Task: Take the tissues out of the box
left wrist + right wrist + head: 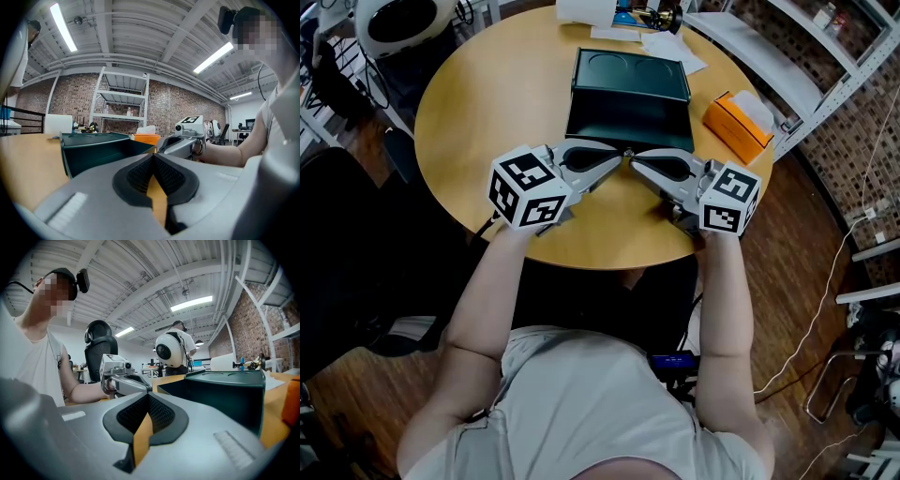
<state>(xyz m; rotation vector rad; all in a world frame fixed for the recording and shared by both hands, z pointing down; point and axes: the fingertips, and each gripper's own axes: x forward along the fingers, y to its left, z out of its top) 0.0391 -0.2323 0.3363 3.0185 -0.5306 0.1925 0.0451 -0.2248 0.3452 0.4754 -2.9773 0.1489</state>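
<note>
An orange tissue box (pixel 738 125) with white tissue (pixel 757 111) poking from its top lies at the right edge of the round wooden table (pixel 487 103). Both grippers rest low over the table's near side, tip to tip, well left of that box. My left gripper (pixel 620 157) is shut with nothing between its jaws. My right gripper (pixel 634 160) is shut and empty too. In the left gripper view the meeting jaws (pixel 152 157) point at the right gripper (pixel 180 143), with the orange box (pixel 146 137) beyond. The right gripper view shows its own gripper (pixel 147 395) shut.
A dark green bin (pixel 628 98) stands just beyond the two tips, mid-table. Papers (pixel 670 47) and a white roll (pixel 586 9) lie at the far edge. A metal shelf (pixel 825 66) stands to the right. A person stands in the background (pixel 180 345).
</note>
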